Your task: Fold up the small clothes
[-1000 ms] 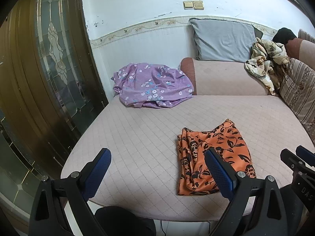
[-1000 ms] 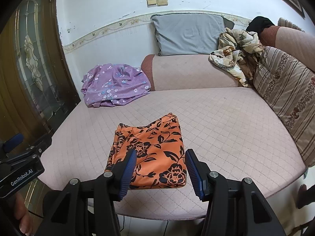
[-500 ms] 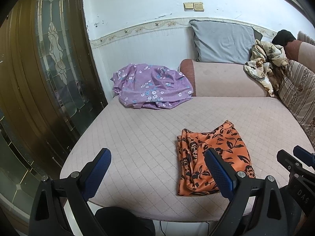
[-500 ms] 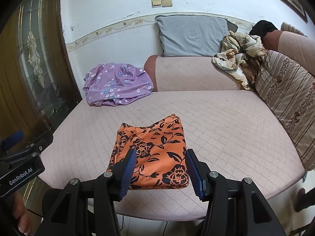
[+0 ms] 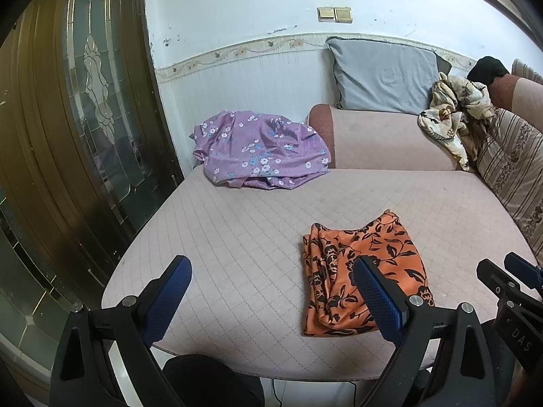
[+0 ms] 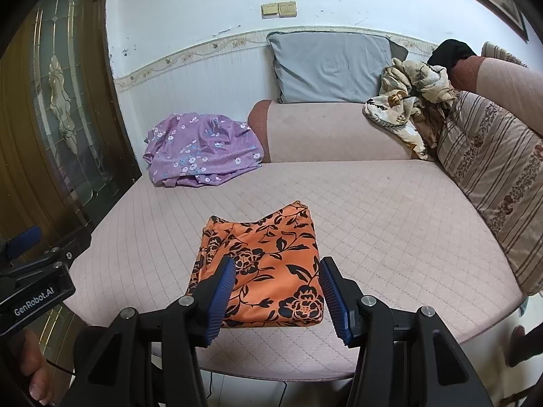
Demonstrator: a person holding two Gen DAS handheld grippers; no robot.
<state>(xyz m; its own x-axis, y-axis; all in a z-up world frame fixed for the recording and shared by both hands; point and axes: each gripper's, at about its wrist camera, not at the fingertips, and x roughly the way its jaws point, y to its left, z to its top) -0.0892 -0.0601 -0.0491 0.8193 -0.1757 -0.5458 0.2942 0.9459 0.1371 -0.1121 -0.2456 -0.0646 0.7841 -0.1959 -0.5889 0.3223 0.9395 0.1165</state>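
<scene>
1. Pink quilted bedding [image 6: 390, 217] covers a wide daybed that fills the room between a wooden glass-panelled door [image 5: 85, 129] on the left and a striped cushion [image 6: 492, 183] on the right.
2. Nearest the cameras, the left gripper [image 5: 271, 291] hangs over the near edge of the bed with its blue pads spread wide and nothing between them; the right gripper [image 6: 276, 291] hovers with its jaws parted about halfway, clear of the cloth beneath.
3. Just beyond the right gripper's tips lies the orange garment [image 6: 268, 264], a shiny fabric printed with black flowers and leaves, folded into a rough rectangle near the front edge of the bed; its left side shows bunched layers, its top face lies fairly flat.
4. Farther back at the left, a purple floral garment [image 5: 261, 149] sits crumpled against the wall.
5. Farthest, a grey pillow [image 6: 329, 64] leans on the wall above a bolster, with a cream patterned cloth [image 6: 407, 98] heaped at the right.
</scene>
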